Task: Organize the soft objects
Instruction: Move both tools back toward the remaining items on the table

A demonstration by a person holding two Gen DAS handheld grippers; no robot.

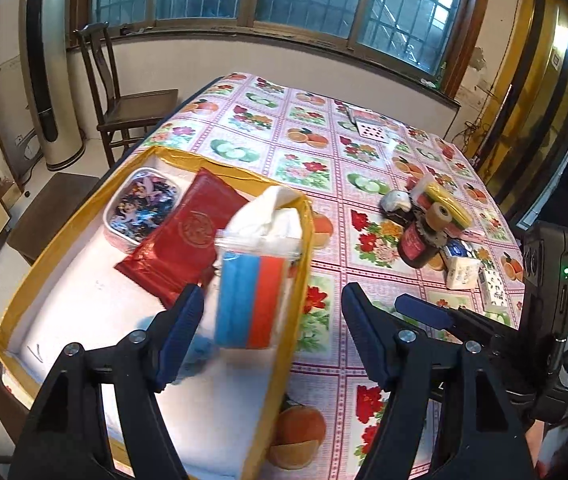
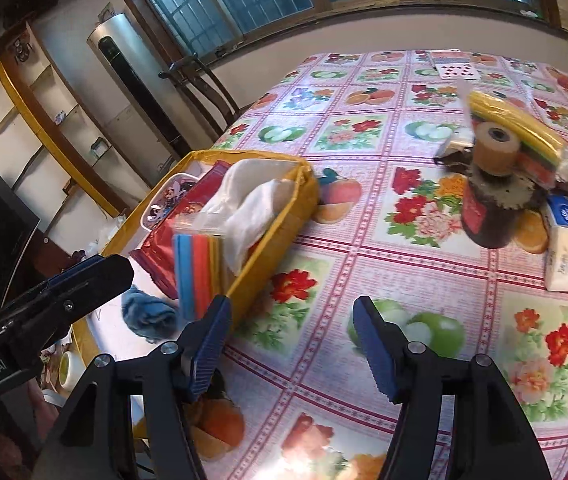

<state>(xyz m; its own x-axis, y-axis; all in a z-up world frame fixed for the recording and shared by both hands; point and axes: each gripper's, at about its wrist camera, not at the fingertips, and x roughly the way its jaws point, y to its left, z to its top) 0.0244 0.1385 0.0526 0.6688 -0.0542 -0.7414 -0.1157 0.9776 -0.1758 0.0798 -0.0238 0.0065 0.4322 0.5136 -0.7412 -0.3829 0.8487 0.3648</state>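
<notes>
Left wrist view: left claw (image 1: 274,322) spread wide, empty, over yellow-rimmed shallow cardboard box (image 1: 24,280) on floral-cloth desk (image 1: 324,148). Inside box: clear pack of blue and red sponges (image 1: 250,300) upright against right wall, white cloth (image 1: 270,216) behind, red foil pouch (image 1: 182,236), crumpled blue rag (image 1: 200,350). Right wrist view: right claw (image 2: 292,344) wide open, empty, above desk just beside box.
</notes>
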